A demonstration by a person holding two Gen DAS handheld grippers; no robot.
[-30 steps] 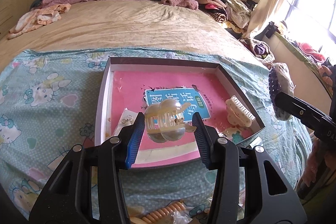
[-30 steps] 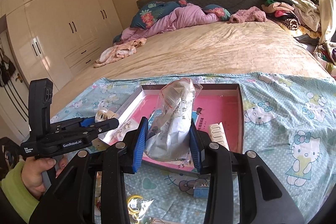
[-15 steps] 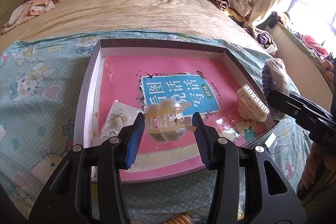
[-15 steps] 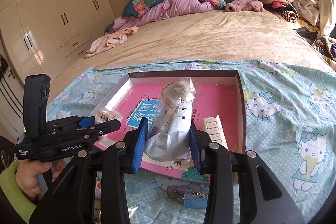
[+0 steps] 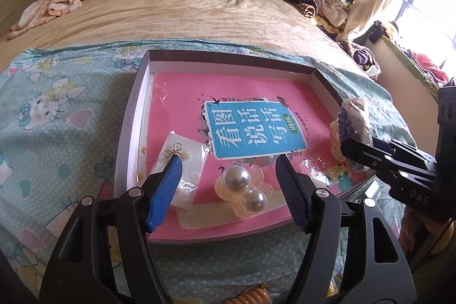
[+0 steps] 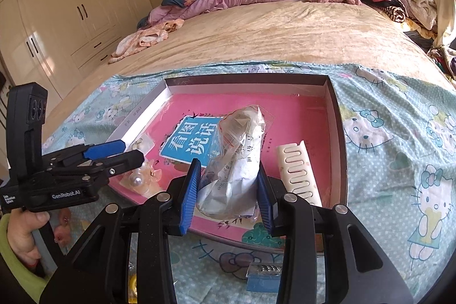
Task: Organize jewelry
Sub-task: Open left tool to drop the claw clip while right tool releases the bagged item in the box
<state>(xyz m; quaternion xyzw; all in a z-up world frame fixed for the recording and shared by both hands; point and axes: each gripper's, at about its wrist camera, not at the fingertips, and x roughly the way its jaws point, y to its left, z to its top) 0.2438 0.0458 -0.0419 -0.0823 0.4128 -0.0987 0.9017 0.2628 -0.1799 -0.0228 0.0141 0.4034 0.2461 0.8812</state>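
Bedspread holds a shallow grey box (image 5: 129,130). Left gripper (image 5: 229,194) gapes over the clear pearl hair claw (image 5: 242,190), apparently just placed; right gripper (image 6: 228,194) squeezes a crinkly plastic bag (image 6: 236,161), probably next into the box.

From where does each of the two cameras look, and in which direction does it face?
Left wrist: sits behind the open left gripper, faces down at the pearl hair clip in the tray; the right gripper shows at right.
Right wrist: sits behind the right gripper, shut on a plastic bag, facing the headboard; the left hand shows.
Both share tray, clip and blue booklet.
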